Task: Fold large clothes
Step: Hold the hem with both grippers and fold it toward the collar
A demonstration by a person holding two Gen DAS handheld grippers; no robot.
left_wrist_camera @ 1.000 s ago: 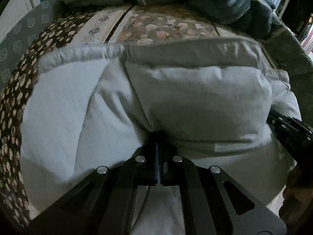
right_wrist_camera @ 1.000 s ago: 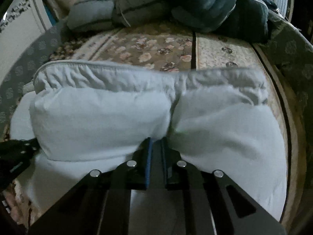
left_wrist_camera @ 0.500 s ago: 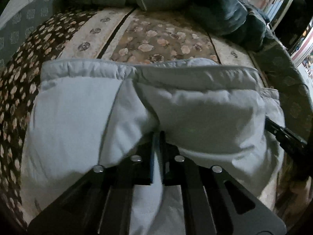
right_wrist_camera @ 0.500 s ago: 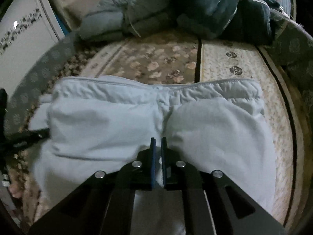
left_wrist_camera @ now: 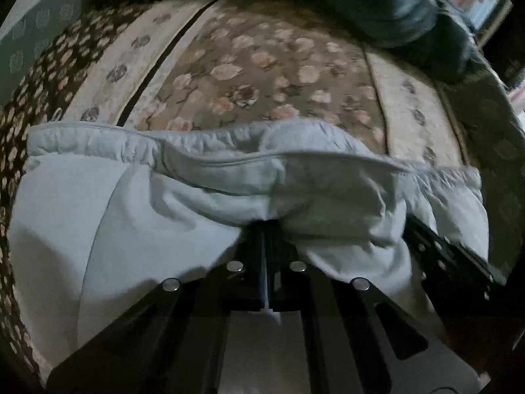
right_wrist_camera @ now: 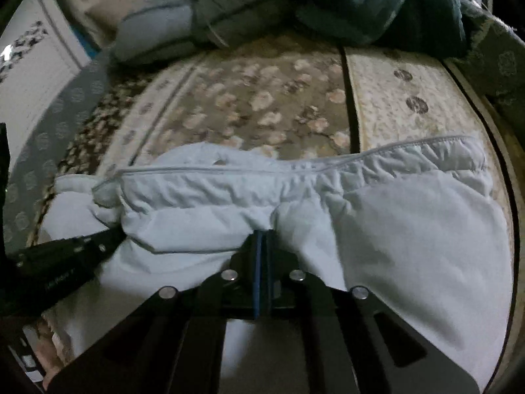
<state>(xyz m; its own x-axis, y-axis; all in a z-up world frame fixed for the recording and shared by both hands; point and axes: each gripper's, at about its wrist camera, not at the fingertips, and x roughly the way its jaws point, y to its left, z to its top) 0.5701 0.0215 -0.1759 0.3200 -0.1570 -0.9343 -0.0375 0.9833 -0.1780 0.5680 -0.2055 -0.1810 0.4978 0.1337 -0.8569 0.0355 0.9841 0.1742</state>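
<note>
A pale grey padded garment (left_wrist_camera: 98, 216) with a gathered hem band lies folded on a floral bedspread (left_wrist_camera: 262, 75). My left gripper (left_wrist_camera: 264, 226) has its jaws closing to shut, with a bunch of the garment's cloth puckered over the fingertips. In the right wrist view the same garment (right_wrist_camera: 410, 229) spreads wide, and my right gripper (right_wrist_camera: 262, 234) is closing to shut on a pinch of its cloth as well. Each gripper shows in the other's view: the right one (left_wrist_camera: 449, 256) at the garment's right edge, the left one (right_wrist_camera: 65, 259) at its left edge.
A heap of dark teal and grey clothes (right_wrist_camera: 361, 3) and grey pillows (right_wrist_camera: 164, 29) lies at the far end of the bed. A white door (right_wrist_camera: 32, 75) stands at the left. A dark patterned border (left_wrist_camera: 485, 124) marks the bed's right edge.
Both grippers have drawn back toward me and shut on cloth. The garment's top layer is now bunched and rumpled at the fingertips, and more bedspread shows beyond the hem band.
</note>
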